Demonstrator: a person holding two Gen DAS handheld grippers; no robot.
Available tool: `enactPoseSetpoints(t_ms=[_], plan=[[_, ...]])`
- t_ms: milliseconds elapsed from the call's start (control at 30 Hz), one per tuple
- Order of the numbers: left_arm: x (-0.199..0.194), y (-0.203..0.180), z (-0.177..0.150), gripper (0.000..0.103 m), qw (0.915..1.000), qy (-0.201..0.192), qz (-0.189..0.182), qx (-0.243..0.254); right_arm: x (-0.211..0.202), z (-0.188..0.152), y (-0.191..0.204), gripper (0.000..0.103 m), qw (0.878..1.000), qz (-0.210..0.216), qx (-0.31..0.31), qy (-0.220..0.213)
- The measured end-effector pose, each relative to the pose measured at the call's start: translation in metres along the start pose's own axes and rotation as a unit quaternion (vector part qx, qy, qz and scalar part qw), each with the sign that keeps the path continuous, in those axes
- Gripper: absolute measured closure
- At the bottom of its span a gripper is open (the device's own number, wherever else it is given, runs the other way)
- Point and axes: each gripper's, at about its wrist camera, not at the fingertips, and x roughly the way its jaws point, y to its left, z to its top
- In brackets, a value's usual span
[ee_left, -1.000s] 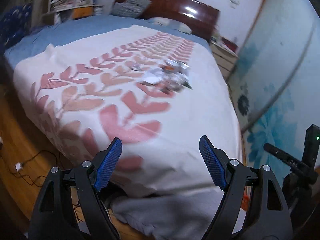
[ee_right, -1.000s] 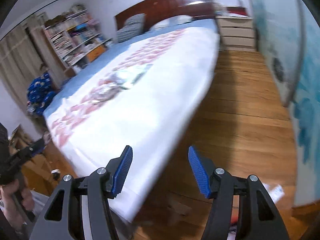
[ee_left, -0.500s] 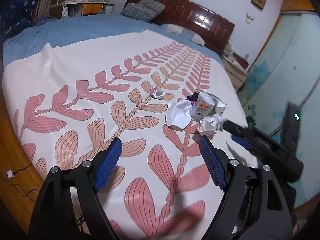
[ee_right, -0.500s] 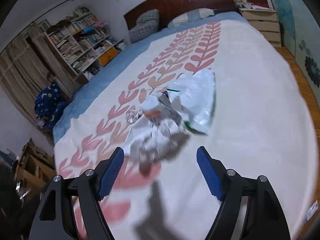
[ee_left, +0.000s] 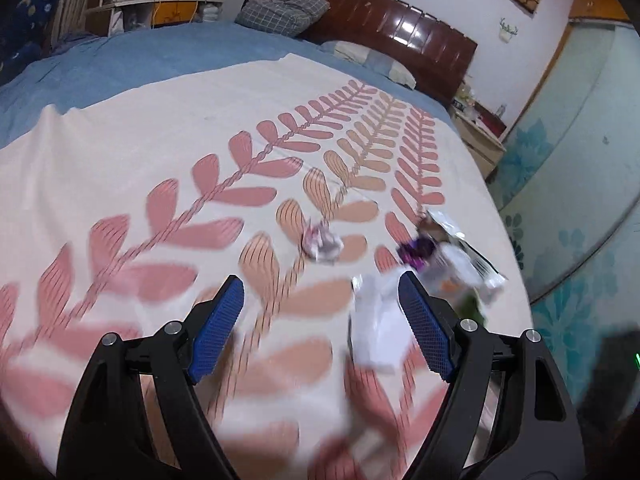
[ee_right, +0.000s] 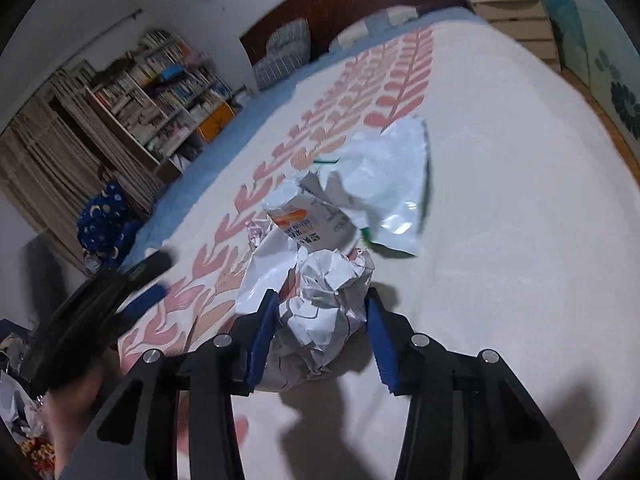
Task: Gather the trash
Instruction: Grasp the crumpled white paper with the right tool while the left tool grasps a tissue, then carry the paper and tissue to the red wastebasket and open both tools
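Observation:
A heap of trash lies on the white bedspread (ee_left: pixel 120 152) with pink leaf print. In the right wrist view my right gripper (ee_right: pixel 320 332) stands open around a crumpled white paper ball (ee_right: pixel 328 300), its blue pads on either side of it. Beyond it lie a white and orange carton (ee_right: pixel 308 220) and a white plastic bag (ee_right: pixel 384 184). In the left wrist view my left gripper (ee_left: pixel 320 326) is open and empty above the bedspread. A white paper (ee_left: pixel 376 320) lies by its right pad, a small crumpled wrapper (ee_left: pixel 322 242) ahead, a purple wrapper (ee_left: pixel 418 250) to the right.
A dark wooden headboard (ee_left: pixel 380 36) with pillows stands at the far end. A bookshelf (ee_right: pixel 160 92) is on the left side of the room. A bedside drawer unit (ee_right: pixel 516 20) stands at the right, by a wall with blue flowers. My left gripper shows blurred at the left in the right wrist view (ee_right: pixel 100 304).
Both grippers moved in from the bed's foot over the bedspread to the trash. My right gripper has come down around the crumpled paper ball and its jaws have narrowed.

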Motion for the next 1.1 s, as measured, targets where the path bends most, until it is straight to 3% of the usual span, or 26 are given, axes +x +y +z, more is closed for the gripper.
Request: enactPoseSetpoints(t_ms=[167,367,400,433,467,567,667,833,933,1033,1100], plan=[[0.06,-0.005,0.024,0.024,0.9992,0.04,0.006,-0.005,-0.004,-0.007,-0.012,0.058,1.0,0.017,0.006,0.014],[0.107,0.0,0.024,0.028,0.9953,0.074,0.052,-0.034,-0.005,-0.01,-0.014,0.058,1.0,0.014,-0.002,0.018],[0.108,-0.005,0.024,0.041,0.9942,0.076,0.072,-0.022,-0.005,-0.01,-0.015,0.058,1.0,0.014,-0.002,0.019],[0.108,-0.007,0.024,0.064,0.9941,0.076,0.076,-0.016,-0.004,-0.01,-0.015,0.058,1.0,0.014,-0.002,0.02],[0.108,-0.009,0.022,0.071,0.9945,0.079,0.068,-0.009,-0.004,-0.011,-0.015,0.058,1.0,0.014,-0.002,0.02],[0.102,-0.006,0.021,0.076,0.9959,0.075,0.048,-0.016,-0.005,-0.011,-0.016,0.058,1.0,0.013,-0.003,0.02],[0.074,-0.003,0.018,0.077,0.9983,0.037,0.038,-0.023,-0.007,-0.01,-0.015,0.058,1.0,0.014,-0.002,0.015],[-0.008,-0.018,0.001,0.077,0.9995,-0.017,0.028,-0.003,-0.047,-0.017,-0.017,0.058,0.999,-0.026,0.004,-0.039],[-0.061,-0.042,-0.022,0.077,0.9989,-0.036,0.023,0.02,-0.082,-0.025,-0.03,0.058,0.998,-0.03,0.026,-0.042],[-0.106,-0.078,-0.051,0.077,0.9981,-0.045,-0.004,0.043,-0.136,-0.031,-0.047,0.058,0.997,-0.036,0.029,-0.058],[-0.123,-0.115,-0.069,0.077,0.9963,-0.03,-0.037,0.071,-0.172,-0.034,-0.062,0.058,0.997,-0.045,0.029,-0.061]])
